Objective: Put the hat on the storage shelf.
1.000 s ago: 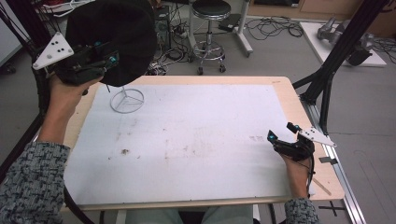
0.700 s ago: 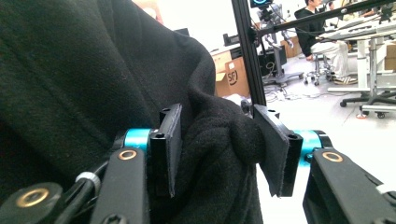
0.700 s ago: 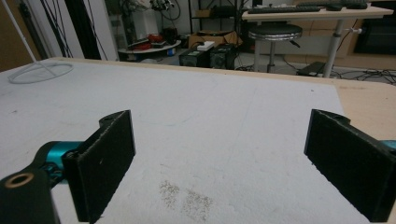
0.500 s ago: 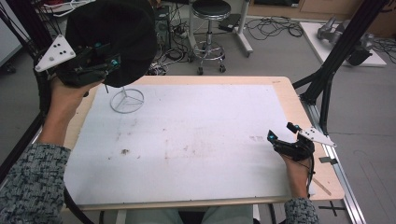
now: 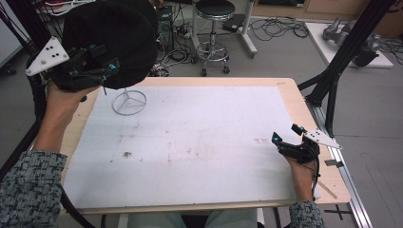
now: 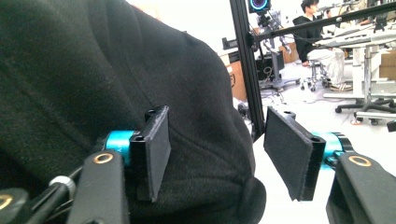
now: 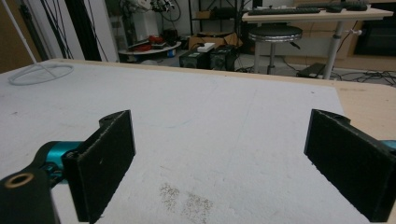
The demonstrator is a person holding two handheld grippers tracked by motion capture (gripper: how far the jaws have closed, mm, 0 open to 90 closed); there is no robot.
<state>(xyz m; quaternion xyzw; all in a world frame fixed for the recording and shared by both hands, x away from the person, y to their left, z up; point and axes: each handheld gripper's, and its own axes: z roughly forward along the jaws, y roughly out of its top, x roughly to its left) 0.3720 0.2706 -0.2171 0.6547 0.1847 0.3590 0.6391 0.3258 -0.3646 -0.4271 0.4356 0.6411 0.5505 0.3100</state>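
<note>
A black hat (image 5: 114, 38) sits high over the table's far left corner, above a white wire stand (image 5: 129, 102) whose ring base rests on the white sheet (image 5: 199, 133). My left gripper (image 5: 107, 75) is held up against the hat's lower left side. In the left gripper view its jaws stand apart, with the hat's fabric (image 6: 70, 70) behind the left jaw and bulging into the gap of the gripper (image 6: 217, 154). My right gripper (image 5: 286, 134) rests low at the table's right edge, open, with bare sheet in front of it (image 7: 219, 163). The wire stand's ring (image 7: 41, 73) lies far off.
The wooden table (image 5: 290, 92) carries the stained white sheet. A black frame post (image 5: 342, 61) rises beside the right edge. A stool (image 5: 216, 9) and cables are on the floor beyond the far edge.
The left gripper has drifted slightly at the hat. The right gripper has stayed in place.
</note>
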